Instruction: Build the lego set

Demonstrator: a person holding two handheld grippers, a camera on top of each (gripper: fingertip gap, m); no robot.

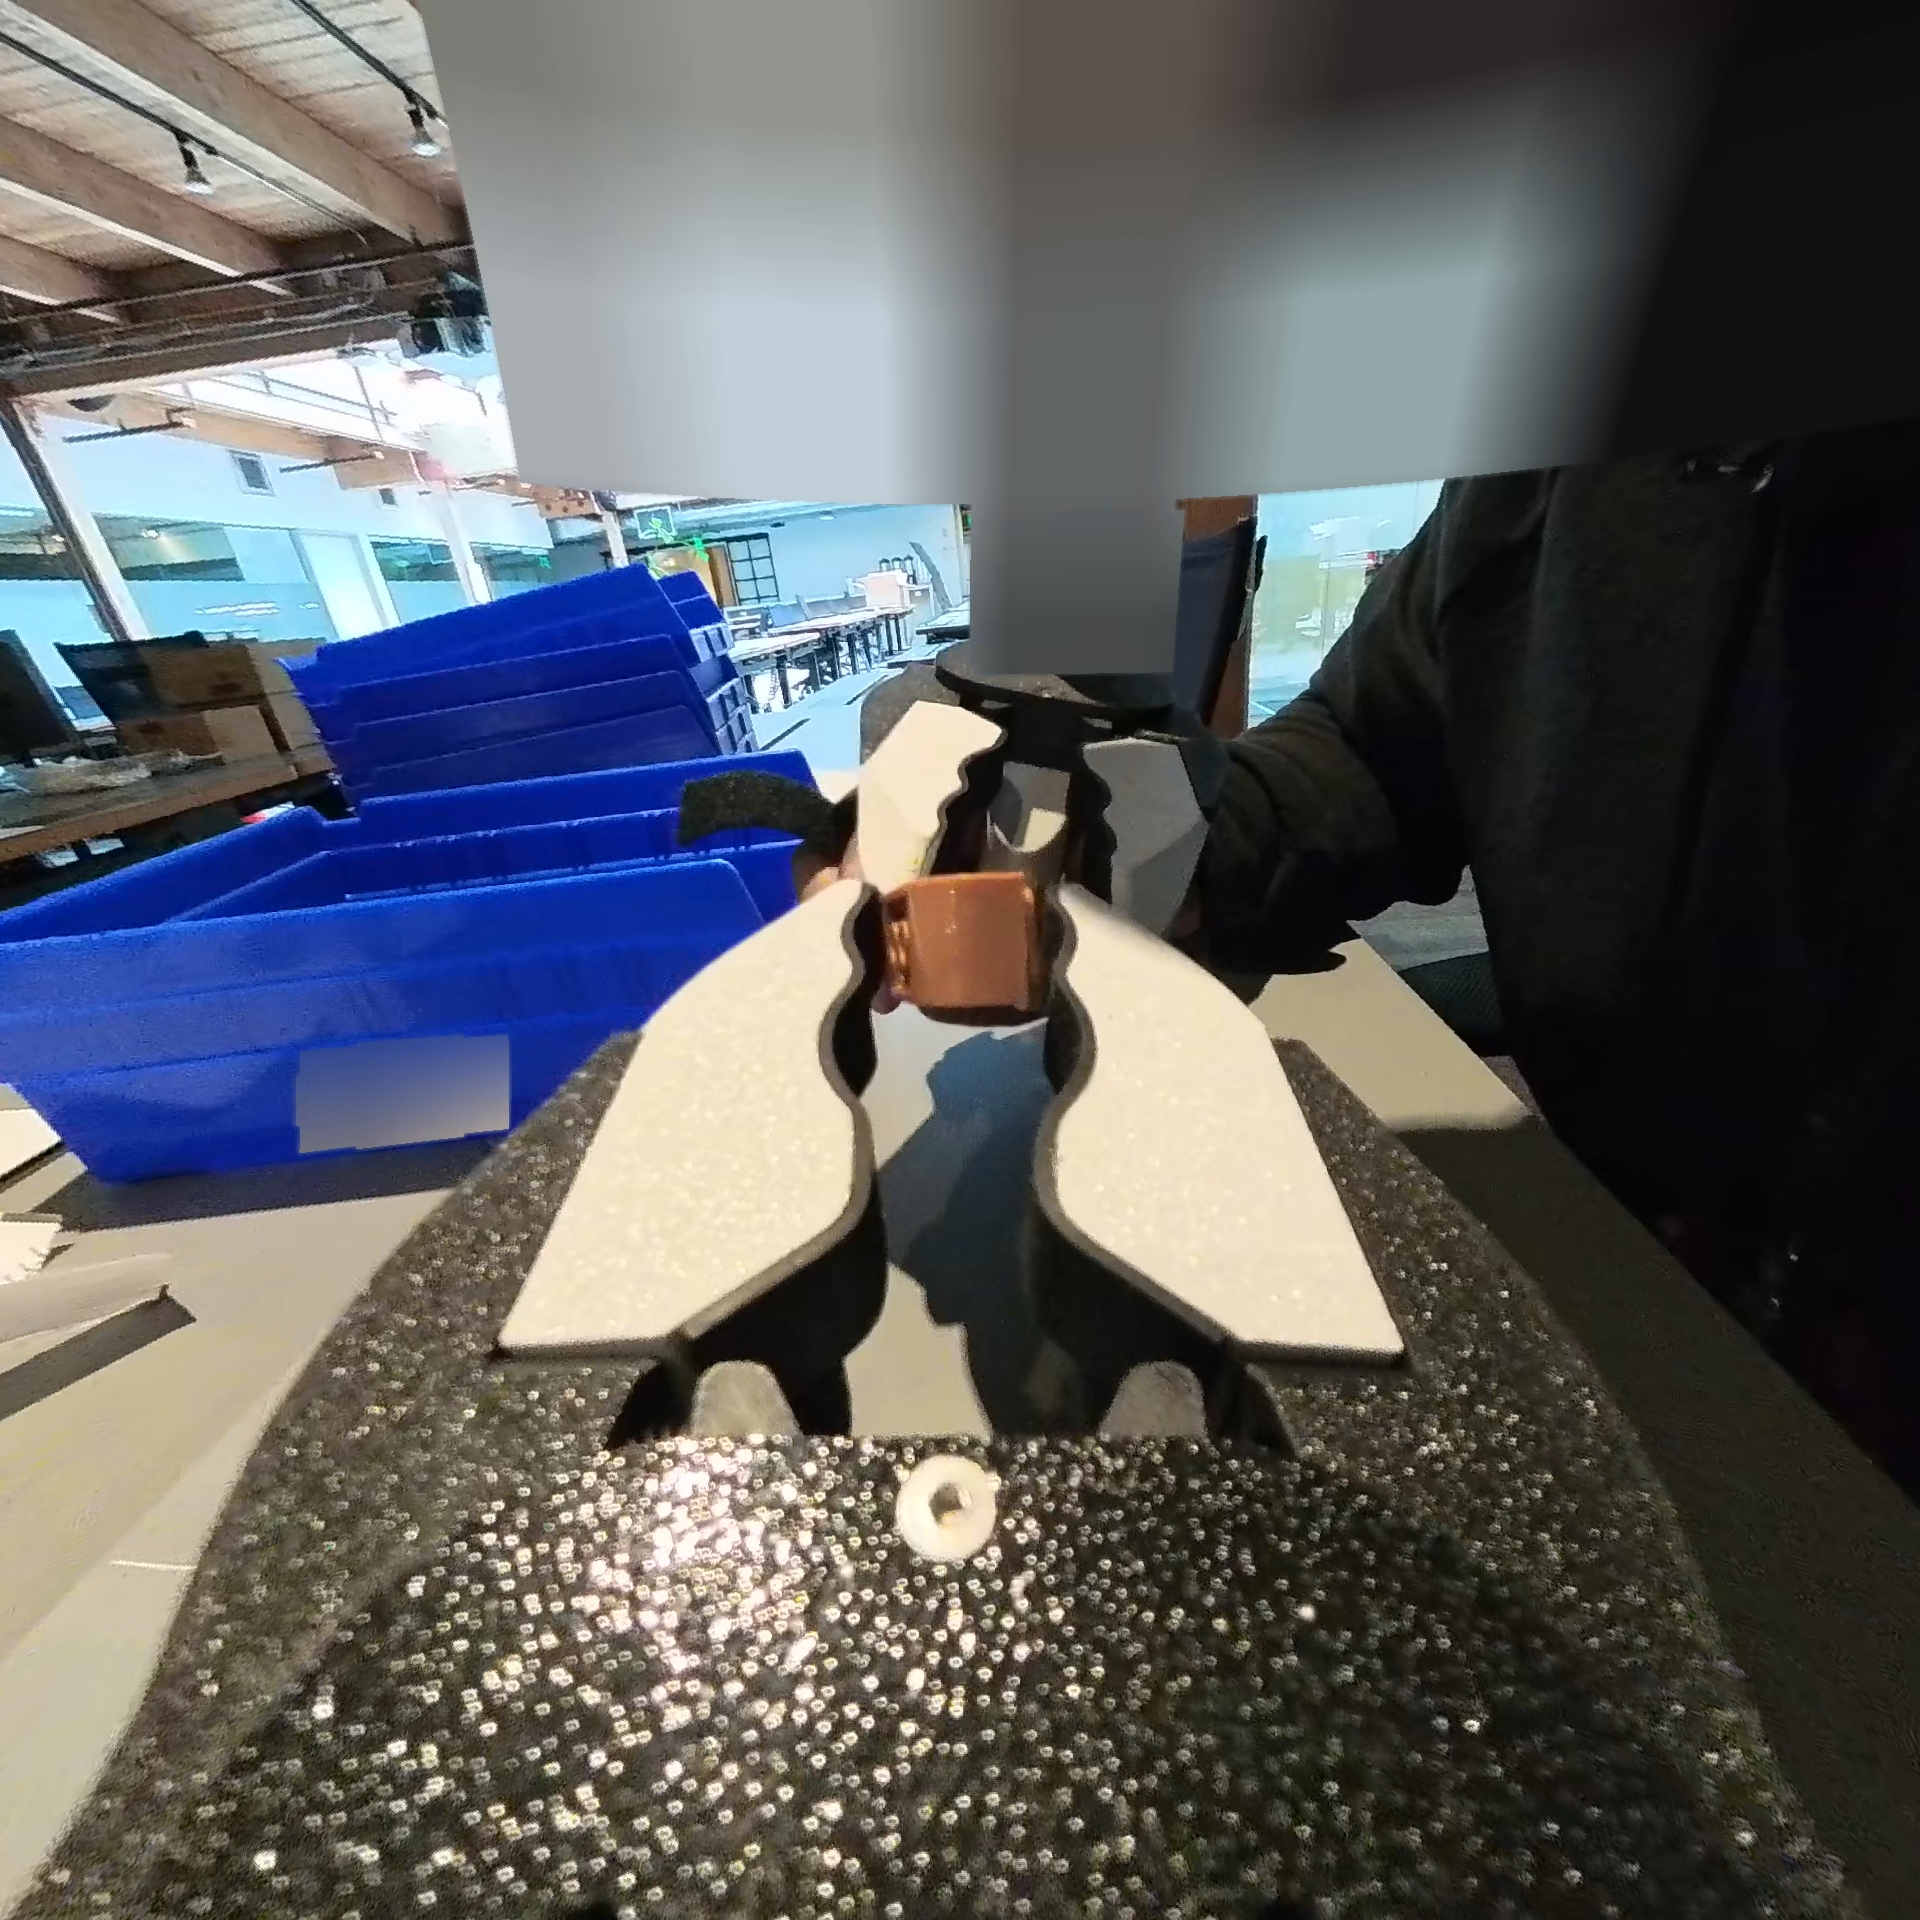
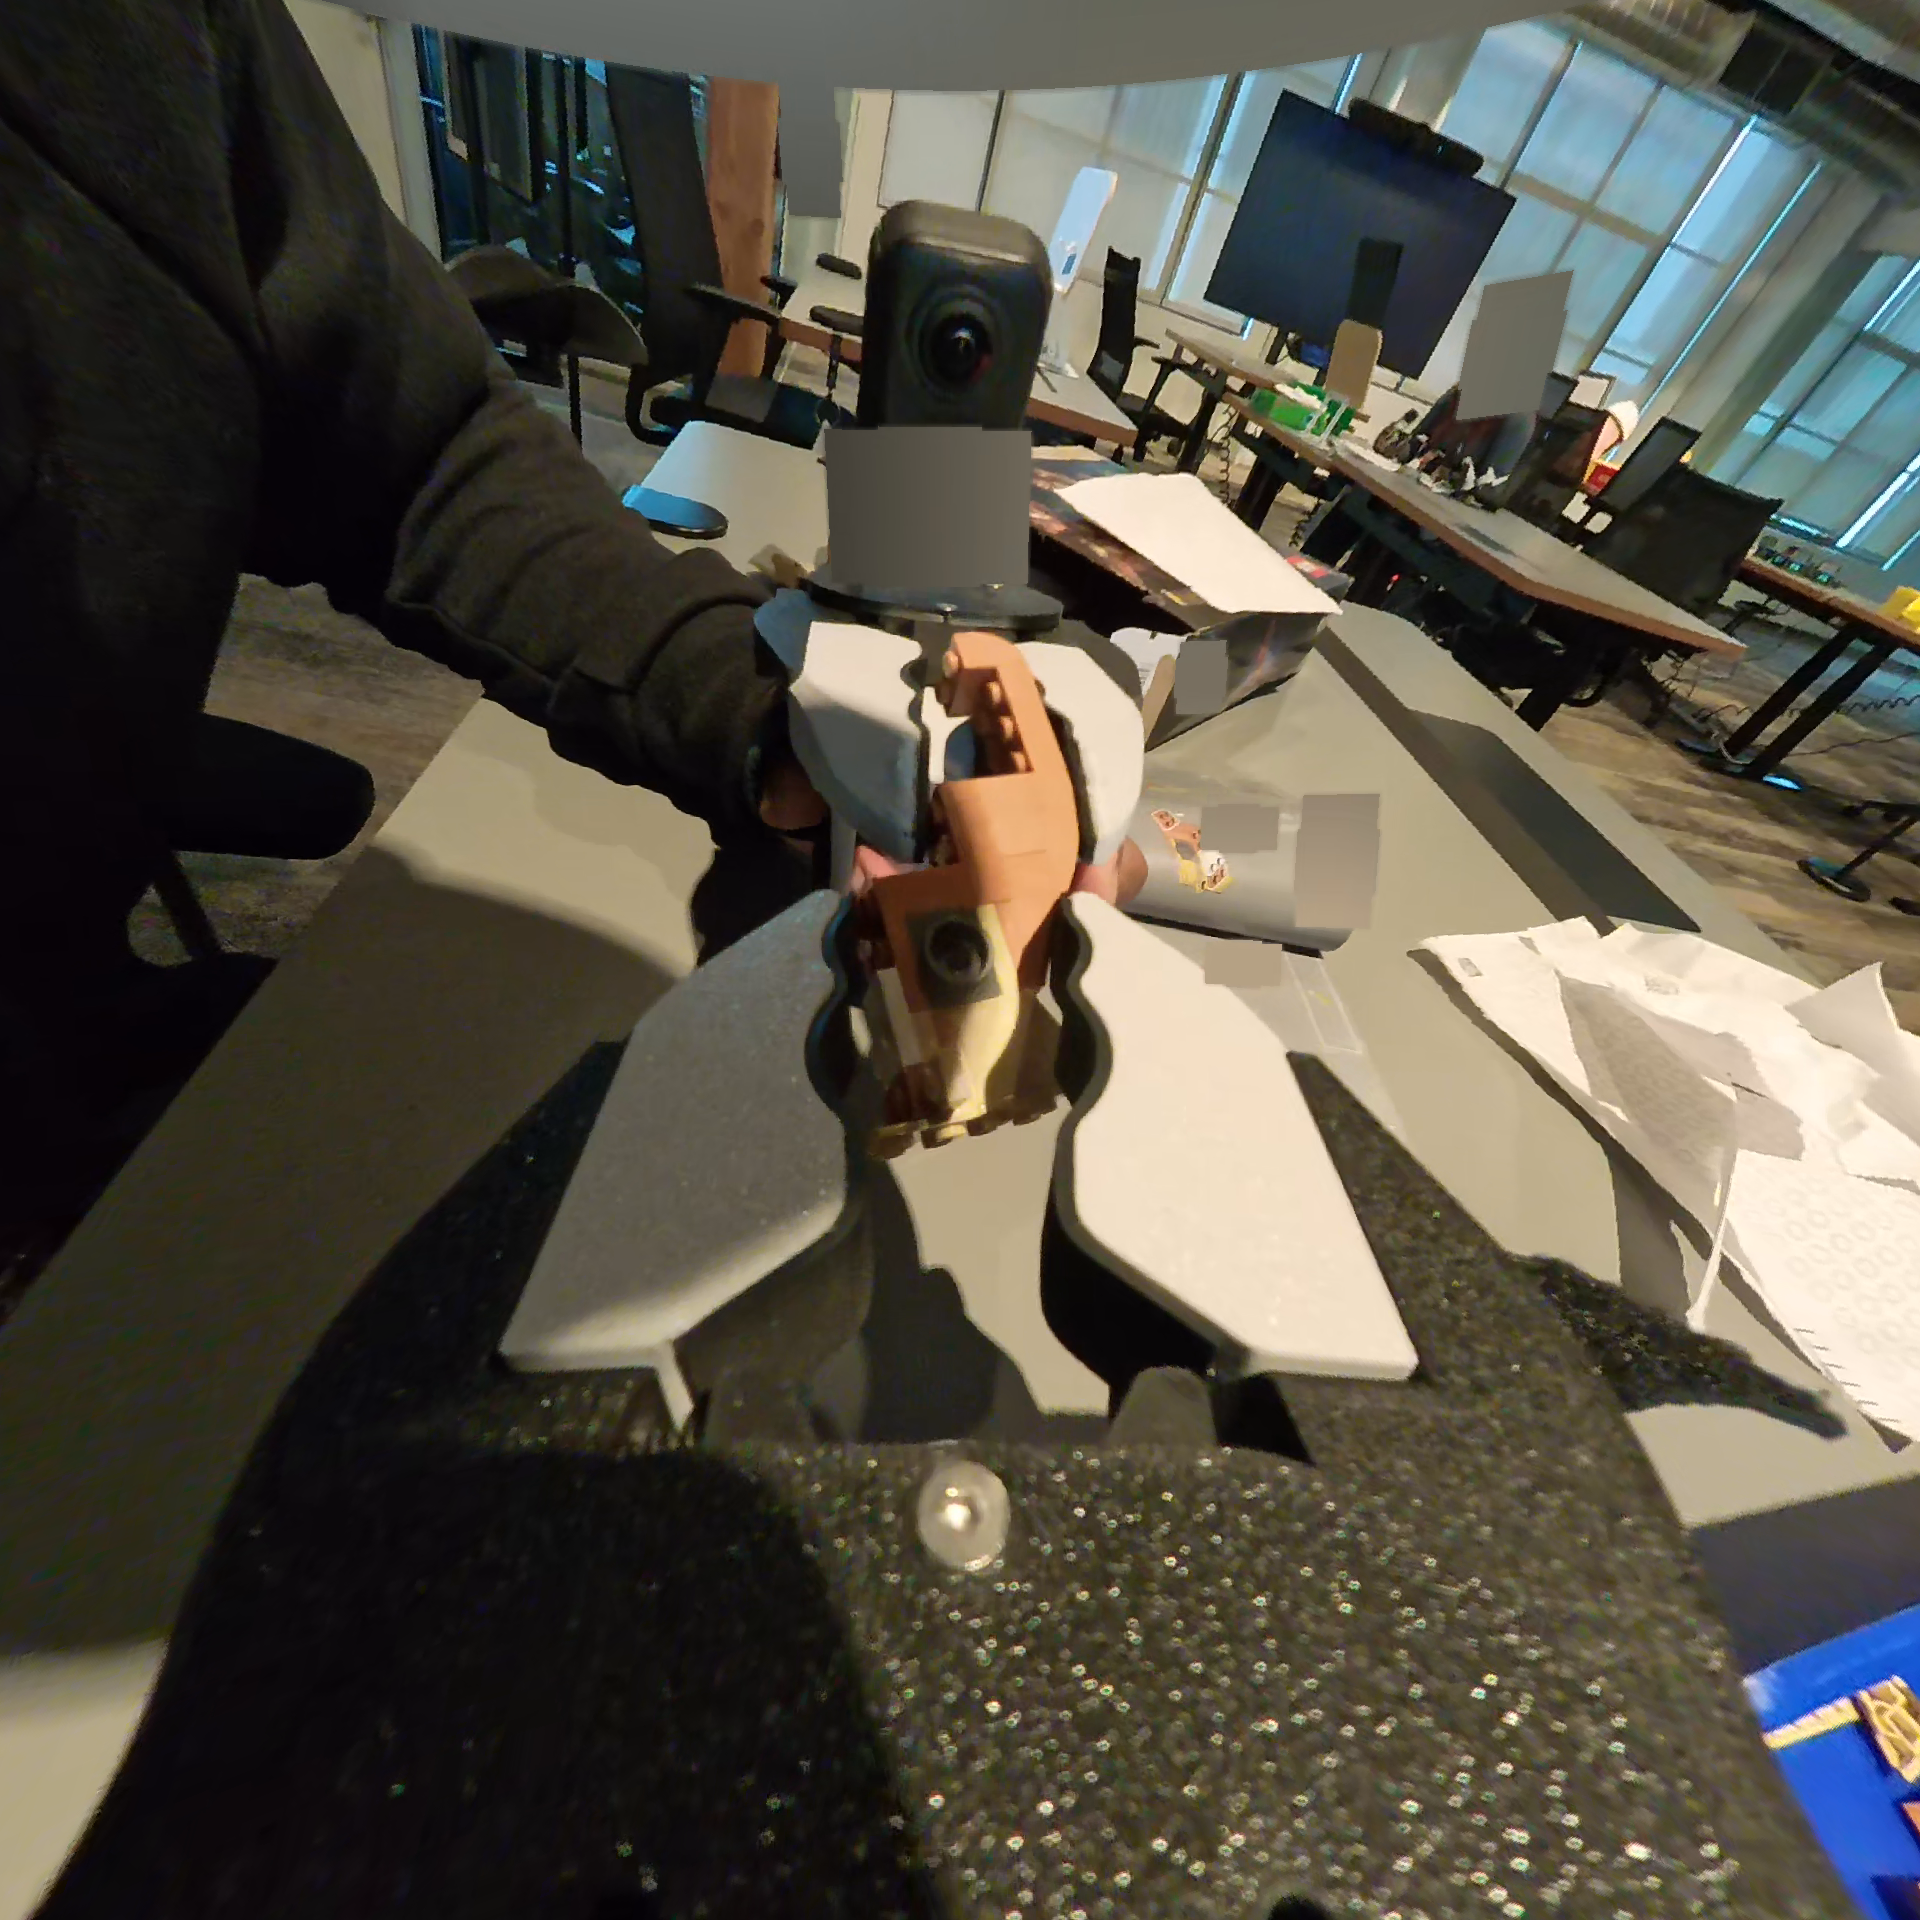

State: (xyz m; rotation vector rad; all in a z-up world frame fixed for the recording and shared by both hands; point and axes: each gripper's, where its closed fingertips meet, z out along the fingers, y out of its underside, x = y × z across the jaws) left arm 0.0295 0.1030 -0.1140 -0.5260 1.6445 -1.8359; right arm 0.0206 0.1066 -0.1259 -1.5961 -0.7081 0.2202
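We hold the brown brick model (image 2: 961, 977) up over the grey table (image 2: 343, 1049), our right gripper (image 2: 951, 997) clamped on its near end, our left gripper (image 1: 961, 951) clamped on its far end, blue bins (image 1: 312, 935) beside us.

Blue bins (image 1: 312, 935), white papers (image 2: 1714, 1091), dark monitor (image 2: 1361, 229)

The left gripper (image 1: 961, 956) and right gripper (image 2: 951, 997) face each other tip to tip above the table, each clamped on one end of the brown brick model (image 2: 997, 821); a dark sleeve (image 2: 499, 582) runs to the left one.
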